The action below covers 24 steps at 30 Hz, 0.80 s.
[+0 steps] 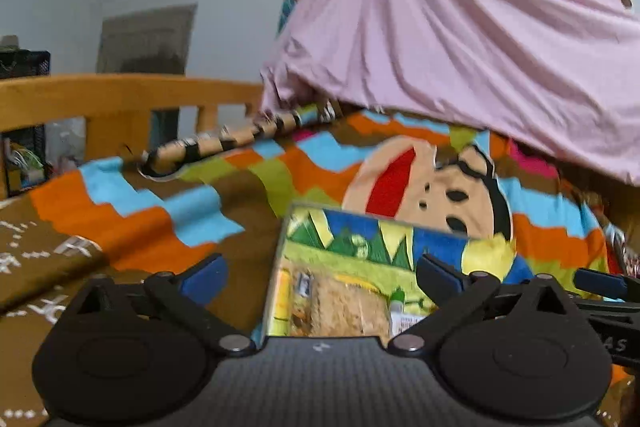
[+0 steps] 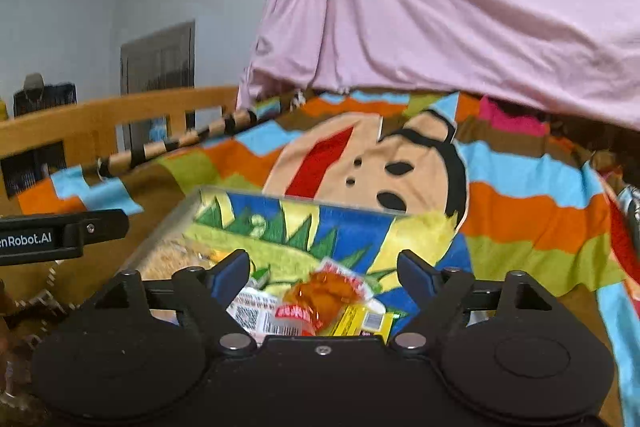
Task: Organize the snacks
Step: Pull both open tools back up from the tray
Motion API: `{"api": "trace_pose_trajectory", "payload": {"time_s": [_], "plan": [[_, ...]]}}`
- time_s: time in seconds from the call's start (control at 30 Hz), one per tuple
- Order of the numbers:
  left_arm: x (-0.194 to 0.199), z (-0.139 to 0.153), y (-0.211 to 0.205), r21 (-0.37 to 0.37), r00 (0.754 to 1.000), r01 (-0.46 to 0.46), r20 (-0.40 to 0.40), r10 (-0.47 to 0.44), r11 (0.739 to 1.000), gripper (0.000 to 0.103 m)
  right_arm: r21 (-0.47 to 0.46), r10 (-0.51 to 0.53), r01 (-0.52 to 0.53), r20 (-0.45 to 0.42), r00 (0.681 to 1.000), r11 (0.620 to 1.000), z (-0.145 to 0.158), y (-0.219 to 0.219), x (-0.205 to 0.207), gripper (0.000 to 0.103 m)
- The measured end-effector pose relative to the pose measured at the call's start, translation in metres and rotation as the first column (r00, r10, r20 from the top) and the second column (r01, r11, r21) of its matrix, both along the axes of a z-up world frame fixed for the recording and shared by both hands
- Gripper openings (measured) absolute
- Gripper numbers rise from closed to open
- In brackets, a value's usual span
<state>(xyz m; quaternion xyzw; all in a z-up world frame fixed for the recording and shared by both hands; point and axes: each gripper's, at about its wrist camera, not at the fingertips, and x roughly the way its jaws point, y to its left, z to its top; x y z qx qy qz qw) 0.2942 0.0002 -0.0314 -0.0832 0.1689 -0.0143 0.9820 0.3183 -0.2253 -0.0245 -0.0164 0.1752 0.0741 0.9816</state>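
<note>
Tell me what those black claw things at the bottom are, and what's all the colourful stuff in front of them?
Those claws are grabbers with two fingers each. A person holds one in each hand, and a small camera on each grabber took one picture. One picture looks past the left gripper, the other past the right gripper. Both are open and hold nothing. Just below them sits a clear box on a bright cartoon blanket on a bed. Inside are snacks: an orange snack packet and a pale crumbly snack pack. A pink sheet hangs behind, and a wooden bed rail runs along the left.
</note>
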Motion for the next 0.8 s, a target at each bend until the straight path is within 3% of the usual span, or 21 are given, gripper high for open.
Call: {"api": "trace_pose_trajectory", "payload": {"time_s": [0.4, 0.8], "plan": [[-0.071, 0.024, 0.014, -0.024, 0.993, -0.096, 0.069, 0.098, 0.995, 0.103, 0.028, 0.065, -0.068, 0.106, 0.992, 0.997, 0.035, -0.006, -0.064, 0.102], [-0.136, 0.023, 0.025, -0.008, 0.983, -0.184, -0.002, 0.184, 0.983, 0.103, -0.056, 0.149, -0.144, 0.119, 0.982, 0.988, 0.039, 0.013, -0.129, 0.102]]}}
